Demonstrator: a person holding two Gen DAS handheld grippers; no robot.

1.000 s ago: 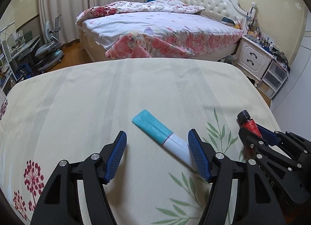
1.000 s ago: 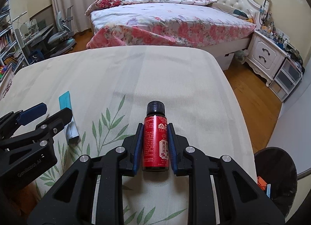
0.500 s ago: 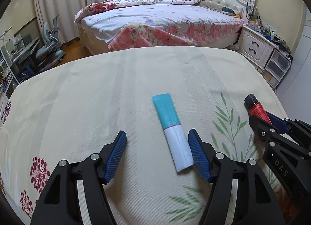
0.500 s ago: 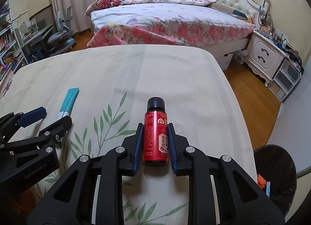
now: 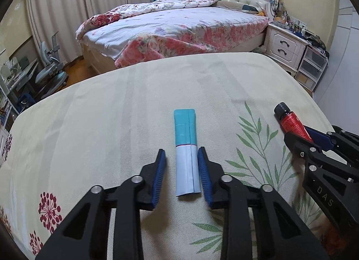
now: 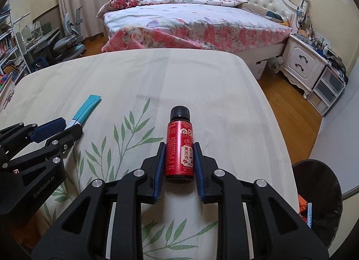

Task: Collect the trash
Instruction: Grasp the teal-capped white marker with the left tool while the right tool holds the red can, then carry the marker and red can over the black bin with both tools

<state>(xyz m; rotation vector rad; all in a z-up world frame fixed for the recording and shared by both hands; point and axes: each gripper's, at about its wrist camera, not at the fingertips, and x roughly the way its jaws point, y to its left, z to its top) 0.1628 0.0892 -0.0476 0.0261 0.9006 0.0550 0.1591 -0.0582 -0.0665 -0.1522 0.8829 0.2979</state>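
A flat teal-and-white wrapper [image 5: 185,147] lies on the cream tablecloth [image 5: 125,107], running straight away from me. My left gripper [image 5: 180,150] straddles its white end and its jaws are closing; the right pad [image 5: 203,170] is at the wrapper's edge, the left pad [image 5: 159,170] still stands off it. In the right wrist view the same wrapper [image 6: 86,108] shows at the left gripper [image 6: 68,126]. My right gripper [image 6: 179,145] is shut on a small red bottle [image 6: 179,147] with a black cap, held just above the cloth. The bottle [image 5: 291,121] also shows at the right of the left wrist view.
A dark round bin [image 6: 320,192] with scraps inside stands on the floor past the table's right edge. Beyond the table are a bed [image 6: 190,20], a white nightstand [image 6: 305,62] and a desk chair [image 6: 69,42]. The cloth carries leaf and flower prints.
The left gripper's jaws have narrowed around the wrapper, which now lies straight between them instead of slanting. The right gripper still holds the red bottle in the same place.
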